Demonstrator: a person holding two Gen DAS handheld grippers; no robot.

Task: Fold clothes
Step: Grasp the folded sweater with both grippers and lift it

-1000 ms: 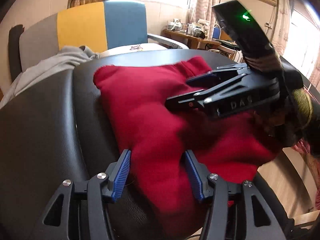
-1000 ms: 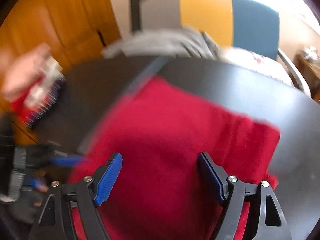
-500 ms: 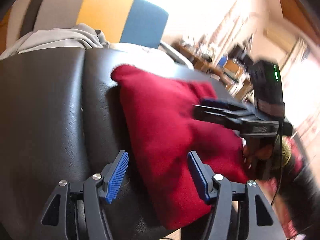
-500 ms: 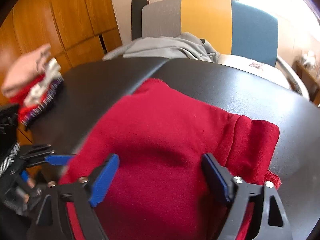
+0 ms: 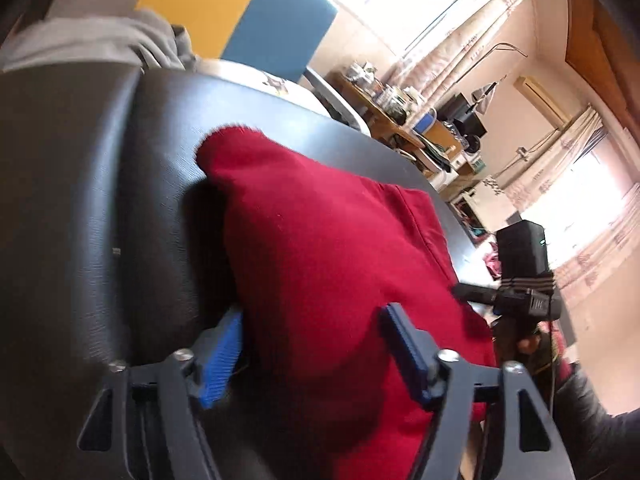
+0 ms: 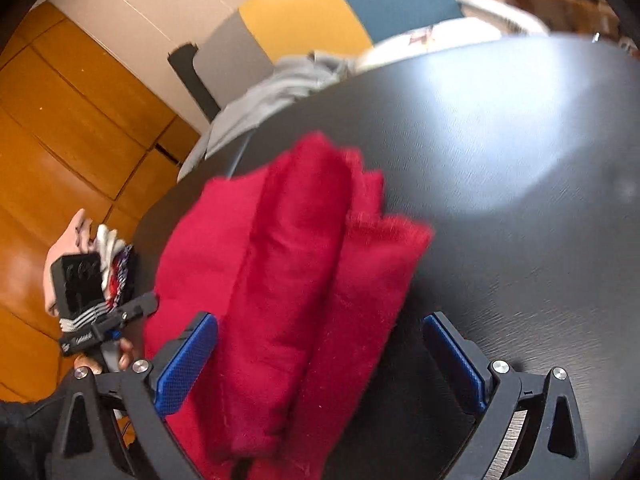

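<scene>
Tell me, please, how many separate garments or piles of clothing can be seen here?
3: the red garment on the black table, a grey garment by the chair, a folded stack at the left edge. Others may be hidden.

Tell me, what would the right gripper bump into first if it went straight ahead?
Probably the folded red garment: it already lies between the open right gripper fingers, bunched on the black table.

The folded garment (image 5: 328,264) is solid deep red, fuzzy, without any print. It lies on a plain black leather-look surface (image 5: 80,208). Both grippers, left (image 5: 312,352) and right (image 6: 320,360), are black with bright blue ribbed pads (image 6: 186,364). At 12 o'clock the chair back (image 6: 320,12) shows grey, yellow and blue panels; a pale grey cloth (image 6: 264,96) drapes there. At 9 o'clock, orange wood panelling (image 6: 60,128) and a red-white-striped pile (image 6: 116,268)
</scene>
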